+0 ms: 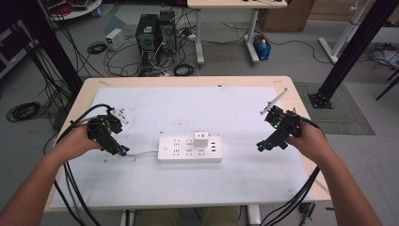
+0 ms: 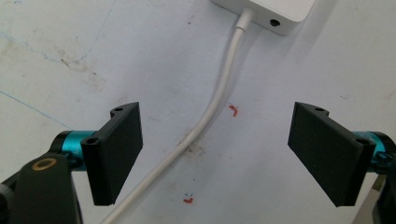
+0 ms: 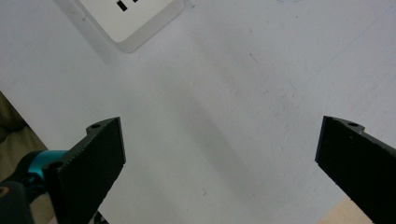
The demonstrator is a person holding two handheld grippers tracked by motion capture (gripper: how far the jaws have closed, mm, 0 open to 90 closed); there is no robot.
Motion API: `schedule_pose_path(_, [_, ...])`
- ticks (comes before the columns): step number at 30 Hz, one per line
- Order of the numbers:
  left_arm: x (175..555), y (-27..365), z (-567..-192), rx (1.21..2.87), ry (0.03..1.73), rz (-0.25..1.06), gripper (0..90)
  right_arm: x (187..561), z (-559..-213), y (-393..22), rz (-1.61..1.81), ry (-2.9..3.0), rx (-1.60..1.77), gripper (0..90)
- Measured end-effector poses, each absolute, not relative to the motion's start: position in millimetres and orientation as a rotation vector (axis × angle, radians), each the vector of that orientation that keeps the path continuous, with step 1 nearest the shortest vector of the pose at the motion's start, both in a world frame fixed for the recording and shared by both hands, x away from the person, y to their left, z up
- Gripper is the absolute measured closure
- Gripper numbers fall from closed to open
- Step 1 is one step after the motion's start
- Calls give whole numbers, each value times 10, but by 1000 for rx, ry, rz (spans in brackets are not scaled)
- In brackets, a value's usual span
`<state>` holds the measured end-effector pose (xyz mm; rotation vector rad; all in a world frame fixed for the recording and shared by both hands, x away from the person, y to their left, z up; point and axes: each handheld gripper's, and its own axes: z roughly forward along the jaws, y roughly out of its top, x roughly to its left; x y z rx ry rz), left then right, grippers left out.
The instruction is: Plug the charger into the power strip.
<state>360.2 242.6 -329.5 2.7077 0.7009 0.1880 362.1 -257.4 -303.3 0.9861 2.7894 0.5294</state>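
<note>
A: 2 grippers, both with jaws apart and nothing between the pads. The left gripper [image 1: 123,150] hovers over the white cable [image 2: 212,107]; the right gripper [image 1: 260,145] waits near the mat's right edge.

B: And the power strip [image 1: 189,149]?

A: Middle of the tabletop [image 1: 197,81], slightly toward the near edge, 1 white adapter [image 1: 202,139] plugged in. Its cable runs left, under the left gripper's open jaws.

B: How would it handle?

A: Probably light, rigid, smooth plastic that slides easily. I'd pinch the strip's short ends; the cable looks soft and bendy.
</note>
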Motion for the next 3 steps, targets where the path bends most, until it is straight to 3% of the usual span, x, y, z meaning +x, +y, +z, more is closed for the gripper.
schedule_pose_path(3, [3603,2423,-3305,2715,696,189,180,3616,-3038,-2580,534,2785,990,9])
